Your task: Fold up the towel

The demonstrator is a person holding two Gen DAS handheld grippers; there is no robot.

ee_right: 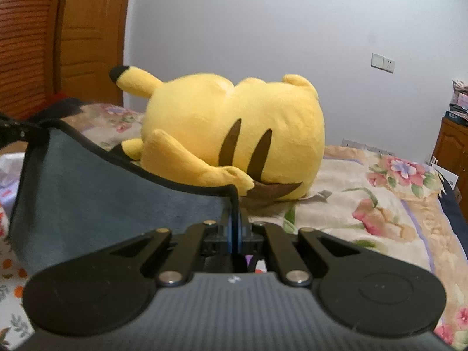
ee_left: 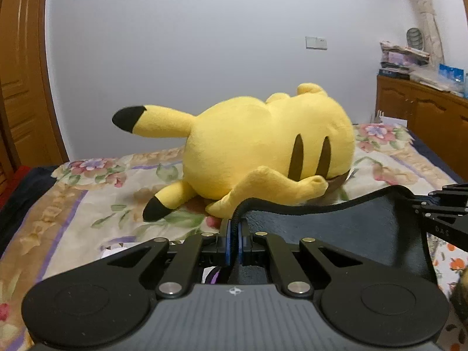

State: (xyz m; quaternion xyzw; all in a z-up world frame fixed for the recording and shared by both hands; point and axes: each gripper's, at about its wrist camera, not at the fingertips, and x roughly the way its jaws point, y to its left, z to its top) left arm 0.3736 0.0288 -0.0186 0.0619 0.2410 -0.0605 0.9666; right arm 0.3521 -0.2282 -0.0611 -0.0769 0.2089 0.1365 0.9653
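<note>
In the left wrist view, a wooden door (ee_left: 20, 67) fills the left edge of the frame, and the flowered bedspread (ee_left: 87, 193) spreads below it. At centre lies a yellow Pikachu plush (ee_left: 263, 143) on its side. At lower centre the left gripper (ee_left: 234, 234) has its blue pads pressed together on the black-bound corner of the dark grey towel (ee_left: 336, 228), which sags rightward from that pinch across the lower right of the frame to the other gripper's fingers at the right edge.

In the right wrist view, the towel (ee_right: 96, 187) hangs as a slack sheet through the left half of the frame, its bound edge curving from the far gripper at upper left down to the right gripper (ee_right: 235, 225) at lower centre, whose pads are closed on the other corner. The plush (ee_right: 234, 134) sits just behind that edge, and the bedspread (ee_right: 365, 204) runs off to the right.

The towel looks light, soft and limp: it droops between the two held corners and should not keep a crease by itself. The stitched corners seem the surest hold, since the binding gives the pads something firmer to bite. It is lifted off the bed, with the plush close enough that a forward fold could brush it
</note>
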